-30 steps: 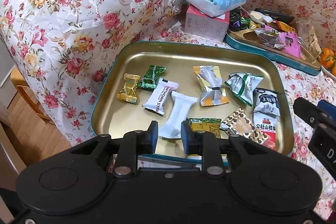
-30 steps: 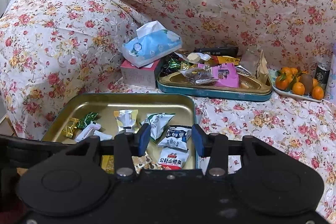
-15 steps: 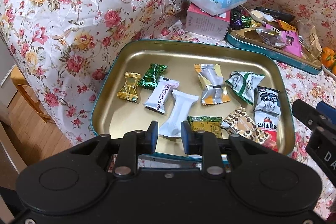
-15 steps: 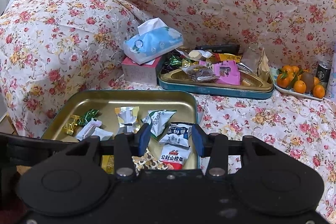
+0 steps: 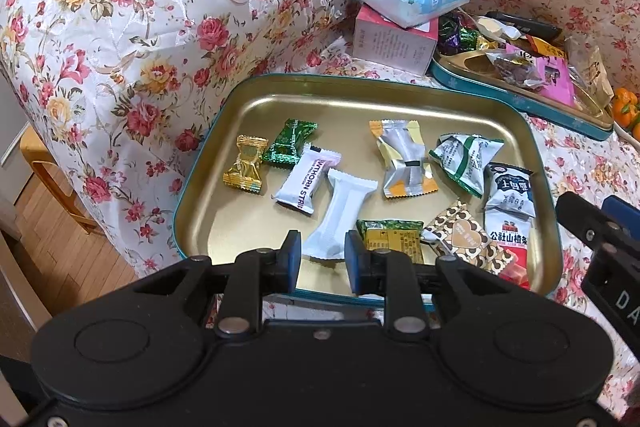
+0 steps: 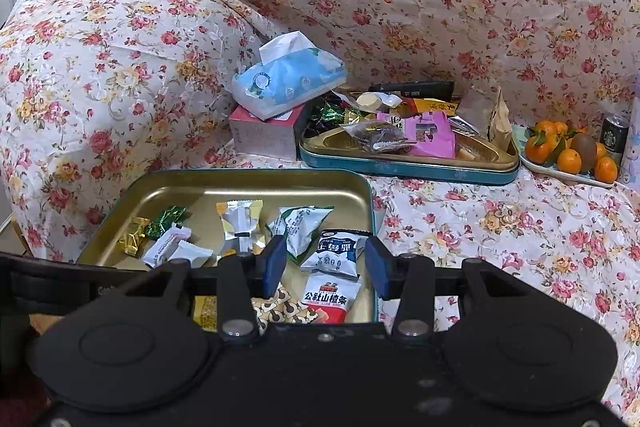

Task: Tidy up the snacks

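1. Hovering at the near edge of the gold tray (image 5: 256,99), the left gripper (image 5: 319,259) has its jaws parted with nothing between them; the lower end of a plain white packet (image 5: 340,215) shows in the gap, farther off and lying flat on the tray floor.
2. Parted wider, the right gripper (image 6: 326,267) also holds nothing; a dark blue-and-white packet (image 6: 336,253) sits in line between its fingers, with a red-and-white packet (image 6: 328,301) just nearer.
3. Spread over the tray's floor are the other sweets: a gold candy (image 5: 245,163), a green candy (image 5: 289,143), a white strip packet (image 5: 306,179), a silver-and-yellow packet (image 5: 402,157) and a green-and-white packet (image 5: 464,157), mostly apart, a few touching.
4. Beyond lies a second tin (image 6: 408,165) heaped with mixed snacks, beside a tissue pack (image 6: 288,75) and a plate of oranges (image 6: 568,151).
5. My judgement: both grippers are poised over the tray between picks. This would fit either sweets being laid out here or being gathered from here; the pictures do not settle which.
6. Any grasp here calls for coming down low and flat, since the wrappers are thin and slippery on metal.
7. Compared with a second ago, both views sit slightly higher and farther back; the sweets lie as they did, and the jaw gaps look unchanged.
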A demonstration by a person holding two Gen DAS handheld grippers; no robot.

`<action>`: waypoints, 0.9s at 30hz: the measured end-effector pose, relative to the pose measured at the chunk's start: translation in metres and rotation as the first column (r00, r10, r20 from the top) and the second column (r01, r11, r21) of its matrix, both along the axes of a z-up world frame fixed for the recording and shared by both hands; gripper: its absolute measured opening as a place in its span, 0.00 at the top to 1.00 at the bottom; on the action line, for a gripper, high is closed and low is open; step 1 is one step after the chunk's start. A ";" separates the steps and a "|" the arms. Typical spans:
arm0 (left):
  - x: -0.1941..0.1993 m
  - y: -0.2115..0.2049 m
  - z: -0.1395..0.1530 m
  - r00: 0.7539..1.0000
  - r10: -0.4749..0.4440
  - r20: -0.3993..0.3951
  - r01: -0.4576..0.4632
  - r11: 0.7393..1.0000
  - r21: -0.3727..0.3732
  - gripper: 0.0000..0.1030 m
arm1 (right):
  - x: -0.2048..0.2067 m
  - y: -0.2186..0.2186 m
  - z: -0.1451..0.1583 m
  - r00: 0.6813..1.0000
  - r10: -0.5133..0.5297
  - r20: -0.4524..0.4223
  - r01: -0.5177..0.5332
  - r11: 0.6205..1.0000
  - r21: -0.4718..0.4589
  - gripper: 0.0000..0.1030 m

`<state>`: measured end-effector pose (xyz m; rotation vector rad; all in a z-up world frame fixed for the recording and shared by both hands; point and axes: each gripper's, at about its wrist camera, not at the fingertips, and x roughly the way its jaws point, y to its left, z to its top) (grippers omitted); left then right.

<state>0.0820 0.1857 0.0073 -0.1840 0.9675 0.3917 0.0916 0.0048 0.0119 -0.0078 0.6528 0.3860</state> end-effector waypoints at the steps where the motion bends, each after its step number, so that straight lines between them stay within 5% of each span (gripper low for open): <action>1: 0.000 0.000 0.000 1.000 0.000 -0.001 0.000 1.000 -0.001 0.67 | 0.000 0.000 0.000 1.000 0.001 -0.001 -0.001 1.000 0.000 0.55; 27: -0.001 -0.001 -0.001 1.000 -0.004 -0.005 0.004 1.000 -0.004 0.67 | -0.004 -0.003 -0.003 1.000 0.009 -0.008 -0.009 1.000 -0.003 0.55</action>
